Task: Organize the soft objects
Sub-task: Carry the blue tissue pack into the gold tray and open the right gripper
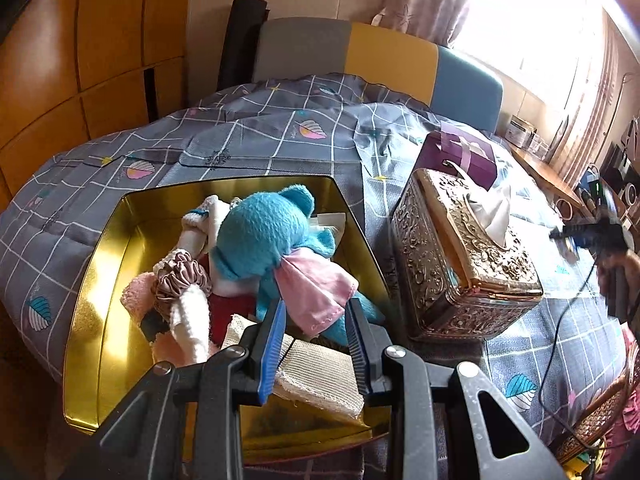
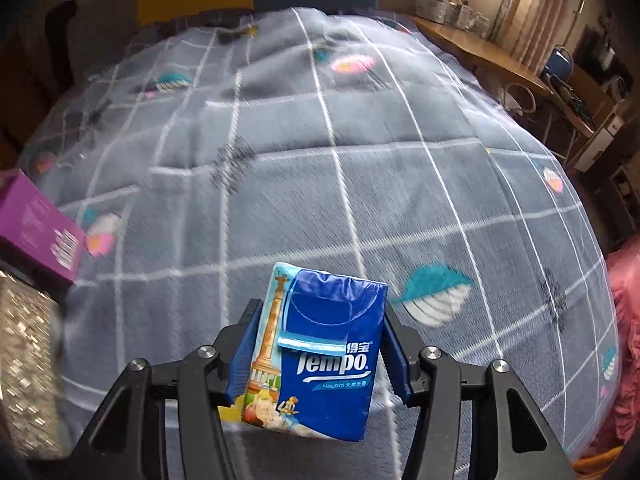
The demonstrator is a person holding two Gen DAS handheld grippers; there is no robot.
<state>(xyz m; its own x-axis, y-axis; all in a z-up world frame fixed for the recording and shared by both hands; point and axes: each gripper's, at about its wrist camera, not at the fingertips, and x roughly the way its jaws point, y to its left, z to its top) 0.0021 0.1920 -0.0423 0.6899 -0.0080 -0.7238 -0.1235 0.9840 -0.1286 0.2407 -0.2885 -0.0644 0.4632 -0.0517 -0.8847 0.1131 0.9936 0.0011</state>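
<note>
A gold tin (image 1: 100, 264) on the bed holds a blue plush toy (image 1: 264, 236) with a pink cloth (image 1: 320, 288), a brown scrunchie (image 1: 180, 276), white and pink cloths and a mesh cloth (image 1: 320, 376). My left gripper (image 1: 316, 316) hovers over the tin's near side, jaws apart around the plush toy's lower end and pink cloth, not squeezing. My right gripper (image 2: 320, 340) is shut on a blue Tempo tissue pack (image 2: 324, 344), held above the grey checked bedspread (image 2: 320, 160). The right gripper also shows blurred at the far right of the left wrist view (image 1: 592, 236).
An ornate metal tissue box (image 1: 460, 256) stands right of the tin, with a purple gift box (image 1: 460, 152) behind it; both show at the left edge of the right wrist view, the purple box (image 2: 36, 228) above. A wooden desk (image 2: 480, 52) lies beyond the bed. A pink cloth (image 2: 624, 320) is at right.
</note>
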